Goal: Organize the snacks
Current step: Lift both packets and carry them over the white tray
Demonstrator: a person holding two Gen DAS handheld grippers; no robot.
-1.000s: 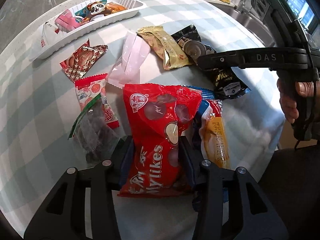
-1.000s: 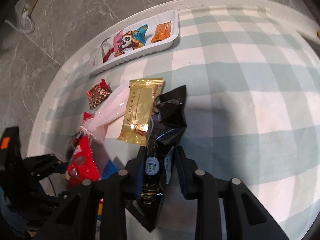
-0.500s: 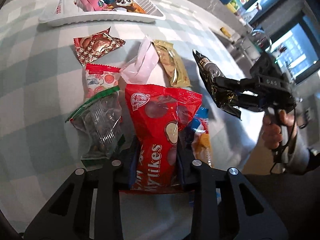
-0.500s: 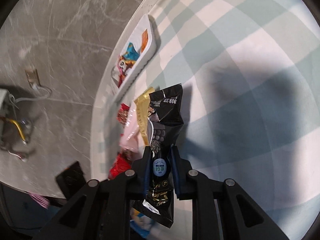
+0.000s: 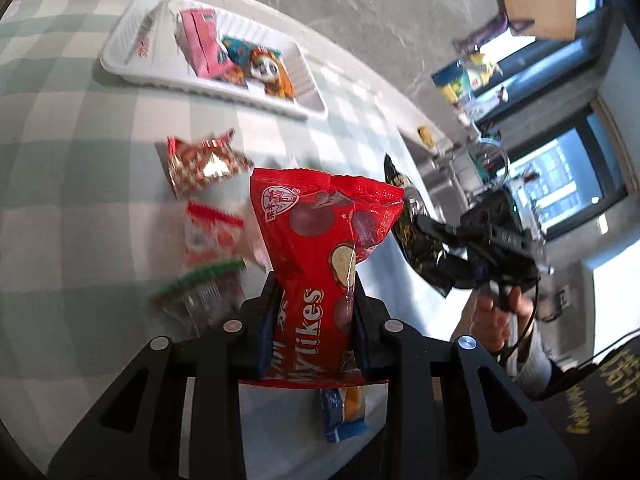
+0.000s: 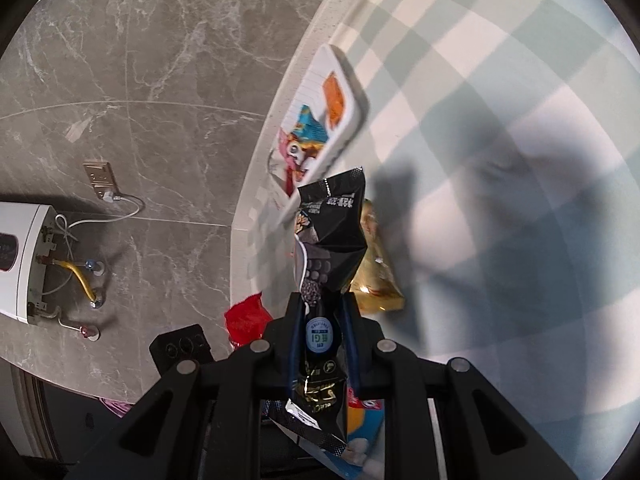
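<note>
Gripping red snack bag (image 5: 320, 264) in left tool (image 5: 314, 308), now lifted, right tool (image 6: 320, 332) clamping raised black packet (image 6: 332, 236)

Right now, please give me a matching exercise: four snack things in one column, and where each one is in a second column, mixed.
1. red bag
2. black packet
3. pink box
4. gold packet

A. lying on the checked cloth
B. inside the white tray
C. pinched in the left gripper
D. pinched in the right gripper

Pairs: 1-C, 2-D, 3-B, 4-A
</note>
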